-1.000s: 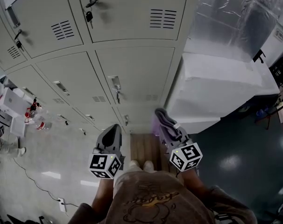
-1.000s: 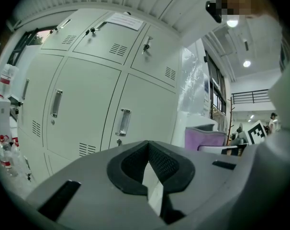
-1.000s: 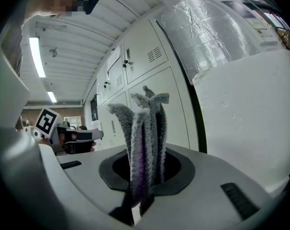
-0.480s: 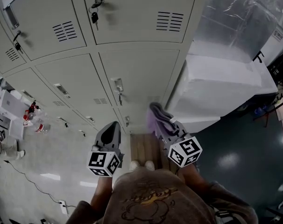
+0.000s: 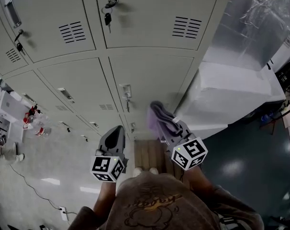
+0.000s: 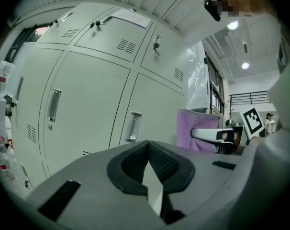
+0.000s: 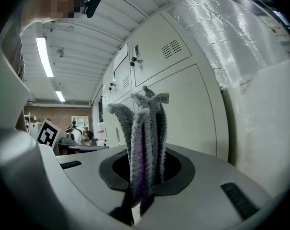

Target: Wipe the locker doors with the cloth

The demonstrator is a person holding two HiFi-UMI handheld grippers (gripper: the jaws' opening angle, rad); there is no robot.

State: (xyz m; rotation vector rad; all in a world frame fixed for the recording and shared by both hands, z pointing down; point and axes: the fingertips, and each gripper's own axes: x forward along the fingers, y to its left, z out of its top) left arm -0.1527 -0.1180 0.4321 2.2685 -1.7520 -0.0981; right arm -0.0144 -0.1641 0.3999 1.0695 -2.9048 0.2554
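Two grippers are held out toward the lockers (image 5: 145, 75), side by side and apart from each other. Of the pair, the right gripper (image 5: 168, 130) has its jaws clamped on the cloth (image 5: 157, 114) — a purple and grey fold that stands up out of the jaws with its free end toward the lockers. In the right gripper view the cloth (image 7: 144, 133) rises in several pleats from between the closed jaws of the right gripper (image 7: 144, 178), with a small tag (image 7: 160, 98) at its top. The locker front runs past just behind it; whether the cloth touches a door cannot be told. Short of the lockers, the left gripper (image 5: 117, 131) has its jaws together at the tips with nothing between them. The left gripper view shows the left gripper (image 6: 149, 145) the same way, pads meeting in a point, with the lockers (image 6: 87, 109) filling the space beyond. From that view the cloth (image 6: 196, 128) shows purple and upright, near the locker front. In the head view the cloth's top lies over the lower corner of the locker door that bears a handle (image 5: 126, 91), and a key (image 5: 107, 18) hangs in the door above that one. Against the lockers' side stands a white wrapped block (image 5: 231, 92) — a foil sheet (image 5: 257, 28) rises above it
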